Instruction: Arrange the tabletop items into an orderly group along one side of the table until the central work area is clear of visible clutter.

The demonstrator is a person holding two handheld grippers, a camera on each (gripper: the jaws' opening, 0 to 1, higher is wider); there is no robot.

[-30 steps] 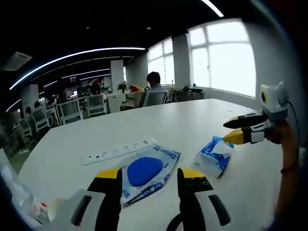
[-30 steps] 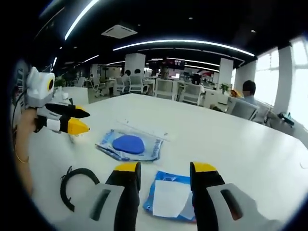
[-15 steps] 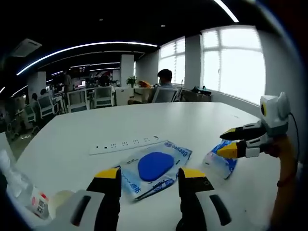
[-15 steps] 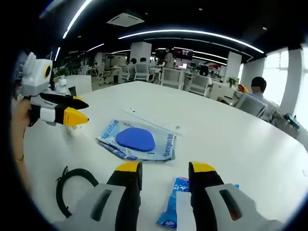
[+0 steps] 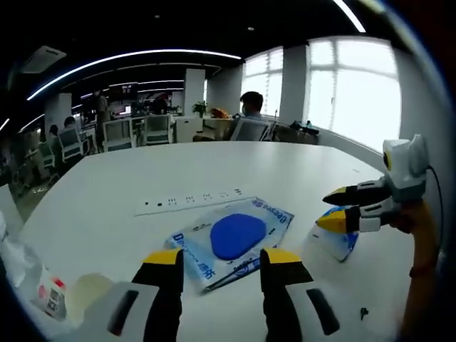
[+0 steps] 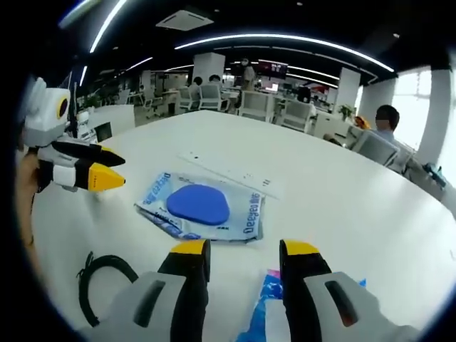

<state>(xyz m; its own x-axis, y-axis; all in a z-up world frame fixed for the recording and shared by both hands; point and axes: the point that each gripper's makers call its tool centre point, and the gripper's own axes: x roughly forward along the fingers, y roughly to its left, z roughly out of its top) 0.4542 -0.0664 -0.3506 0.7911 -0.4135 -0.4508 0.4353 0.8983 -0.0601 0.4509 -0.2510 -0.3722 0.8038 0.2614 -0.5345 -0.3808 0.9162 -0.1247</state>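
White table [image 5: 107, 185], blue pouch [image 5: 231, 239] just beyond left gripper [image 5: 217, 260] fingers, parted, empty, tissue pack [image 6: 267, 313] between right gripper [image 6: 242, 249] fingers, parted

One blue-disc packet [image 5: 235, 237], one blue tissue pack [image 5: 337, 239], one white power strip [image 5: 189, 202], one black cable [image 6: 100, 283], two grippers [image 5: 216, 258] [image 6: 242, 249]

A white table [image 5: 299, 171] bears a power strip [image 5: 191, 202], blue-disc packet [image 6: 201, 207] and black cable [image 6: 100, 281].
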